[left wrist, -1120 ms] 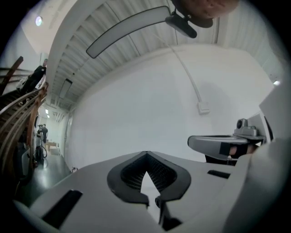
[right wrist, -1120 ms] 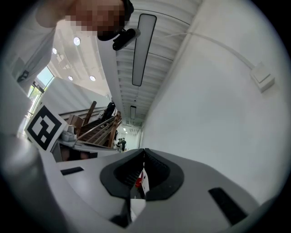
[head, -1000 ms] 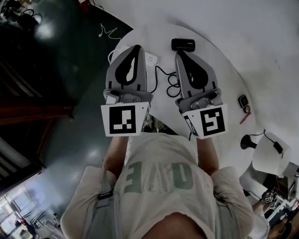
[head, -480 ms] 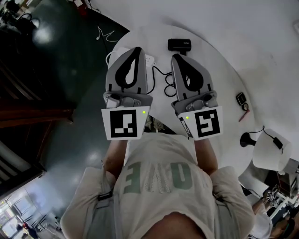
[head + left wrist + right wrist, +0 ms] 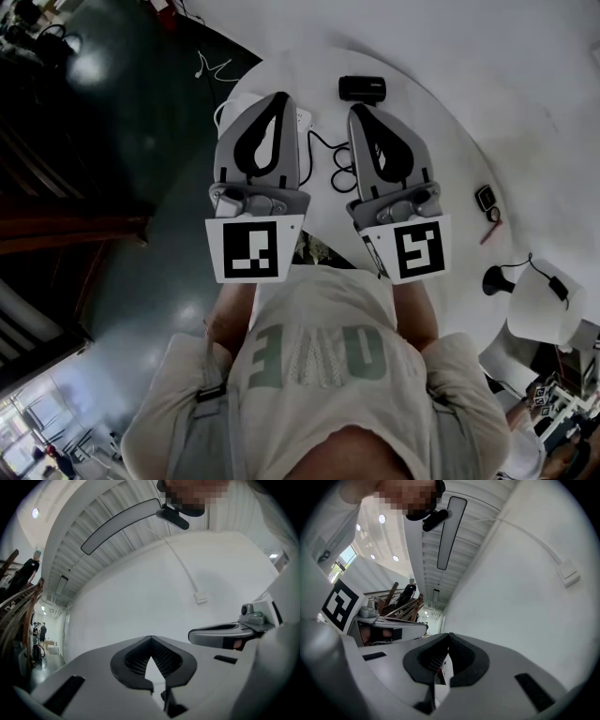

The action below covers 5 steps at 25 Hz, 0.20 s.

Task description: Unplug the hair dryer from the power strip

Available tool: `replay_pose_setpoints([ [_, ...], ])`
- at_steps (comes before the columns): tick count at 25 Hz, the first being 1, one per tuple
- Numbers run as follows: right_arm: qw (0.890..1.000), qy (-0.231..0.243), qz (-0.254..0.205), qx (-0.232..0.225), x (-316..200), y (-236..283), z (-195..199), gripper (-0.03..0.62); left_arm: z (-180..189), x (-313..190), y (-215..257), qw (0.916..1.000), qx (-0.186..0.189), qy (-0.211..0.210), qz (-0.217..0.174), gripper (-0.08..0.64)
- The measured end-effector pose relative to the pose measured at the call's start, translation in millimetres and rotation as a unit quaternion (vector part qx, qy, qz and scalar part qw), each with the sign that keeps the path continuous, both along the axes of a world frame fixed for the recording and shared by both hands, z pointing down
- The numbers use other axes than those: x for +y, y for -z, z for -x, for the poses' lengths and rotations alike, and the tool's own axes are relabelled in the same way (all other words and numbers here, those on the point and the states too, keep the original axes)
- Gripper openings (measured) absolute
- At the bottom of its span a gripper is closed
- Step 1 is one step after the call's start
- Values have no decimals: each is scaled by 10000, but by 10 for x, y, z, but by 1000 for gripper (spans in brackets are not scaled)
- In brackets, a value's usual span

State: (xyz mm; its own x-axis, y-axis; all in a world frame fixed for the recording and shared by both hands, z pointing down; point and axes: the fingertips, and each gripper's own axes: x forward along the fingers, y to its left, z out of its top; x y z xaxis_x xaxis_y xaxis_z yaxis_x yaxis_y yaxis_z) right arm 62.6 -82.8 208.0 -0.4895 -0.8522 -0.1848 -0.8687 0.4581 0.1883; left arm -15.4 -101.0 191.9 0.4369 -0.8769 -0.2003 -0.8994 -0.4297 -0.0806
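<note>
While both tongs show side by side in the middle of the head view, low over the near edge of the table (image 5: pixel 441 141), I read the left gripper (image 5: pixel 278 96) as pressed together on nothing. The right gripper (image 5: pixel 359 109) is the same, its tips meeting with nothing between them. At the top middle of the head view lies the dryer (image 5: pixel 364 88), dark and on its side. To its left, just past the left gripper's nose, a corner of the white strip (image 5: pixel 302 119) peeks out. A black cord (image 5: pixel 339 167) loops in the gap between the two grippers and runs up toward that corner. Whether its plug sits in a socket I cannot tell, since the left gripper covers most of the strip. The scene fits a plug seated as well as one pulled and lying beside the strip. My judgement is that either way the sound thing is a clean look at that socket before anything closes. Should the plug prove seated, doing it well means pinning the light strip flat with one gripper. The other should pinch the plug's body rather than the cord and draw straight out so the strip neither slides nor lifts.
</note>
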Motion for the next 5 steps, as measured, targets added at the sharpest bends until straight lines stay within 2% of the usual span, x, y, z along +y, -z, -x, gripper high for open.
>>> replay_pose_setpoints([
  [5,10000,6,-47,22,7,47,3,12,-3,1,10,10000,-19,6,10,12],
])
